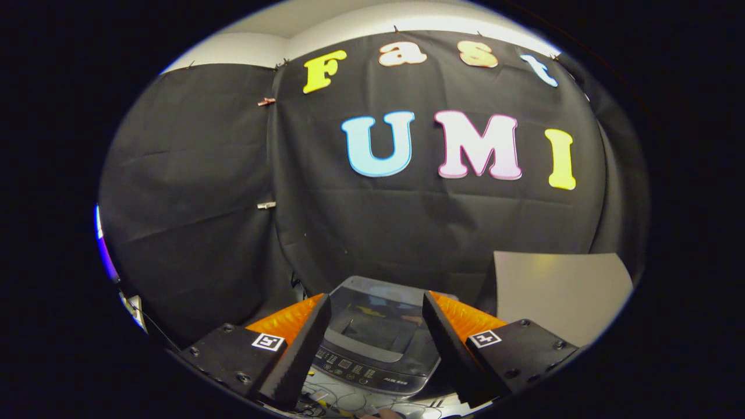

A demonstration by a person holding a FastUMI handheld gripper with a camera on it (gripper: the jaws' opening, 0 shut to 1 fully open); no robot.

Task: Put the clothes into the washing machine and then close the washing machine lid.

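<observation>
Spread, empty fingers (377, 311) framing washing machine (375, 343)

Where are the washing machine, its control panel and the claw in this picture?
washing machine (378, 326): gripper view, on its closed dark lid, seen between the fingers.
control panel (364, 369): gripper view, on the button strip at the machine's near edge.
claw (377, 317): gripper view, midway between its open fingertips.

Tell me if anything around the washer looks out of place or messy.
Only the loose wires tangled on the surface in front of the small grey top-loading washing machine look untidy. Its dark lid lies flat. The gripper hangs open above, holding nothing.
</observation>
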